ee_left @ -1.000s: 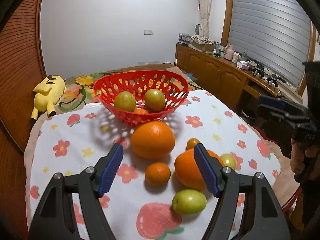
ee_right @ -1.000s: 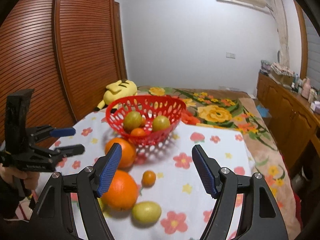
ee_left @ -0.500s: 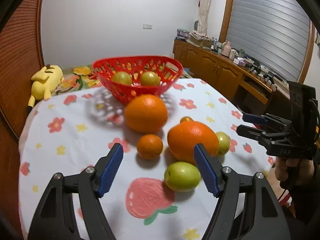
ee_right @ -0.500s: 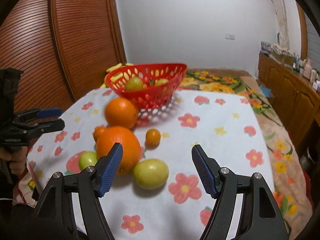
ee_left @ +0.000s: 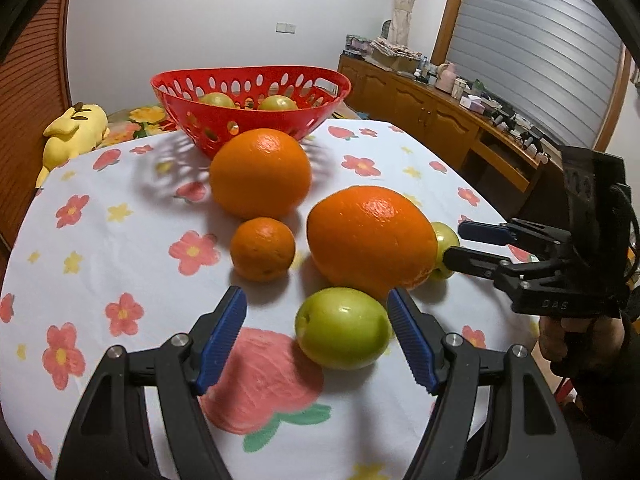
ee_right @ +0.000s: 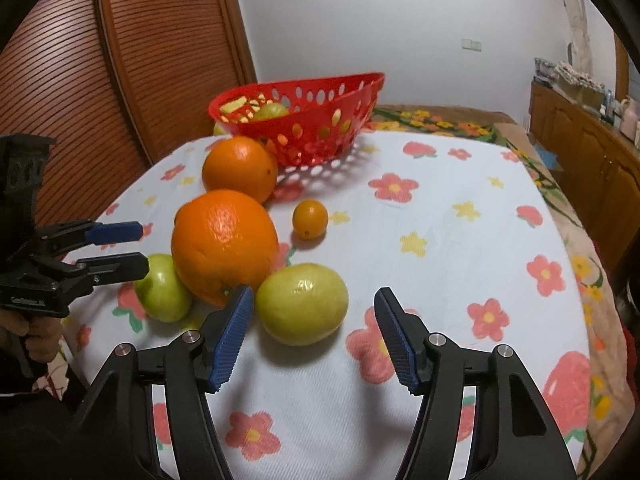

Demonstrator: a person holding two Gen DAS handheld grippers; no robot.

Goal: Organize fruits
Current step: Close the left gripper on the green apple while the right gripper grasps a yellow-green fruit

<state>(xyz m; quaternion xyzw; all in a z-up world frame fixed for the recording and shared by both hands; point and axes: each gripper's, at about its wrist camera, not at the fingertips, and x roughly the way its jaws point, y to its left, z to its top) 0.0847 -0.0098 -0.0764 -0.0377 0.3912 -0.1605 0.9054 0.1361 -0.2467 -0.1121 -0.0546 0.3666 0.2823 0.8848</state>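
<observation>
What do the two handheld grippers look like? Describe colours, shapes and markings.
Both the left gripper and the right gripper are black angular frames with silver pivot screws and ribbed blue pads. Small, unreadable lettering marks each body. A dark sleeve covers the right wrist.

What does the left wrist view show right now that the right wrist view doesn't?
Only the left wrist view shows the yellow plush toy, the small mandarin beside the two oranges, and the grey roller shutter.

Only the right wrist view shows the tiny orange fruit sitting apart on the cloth, and the louvred wooden door.

Both show the red basket, both large oranges, the two green fruits and the flowered tablecloth. Each view also catches the other gripper.
</observation>
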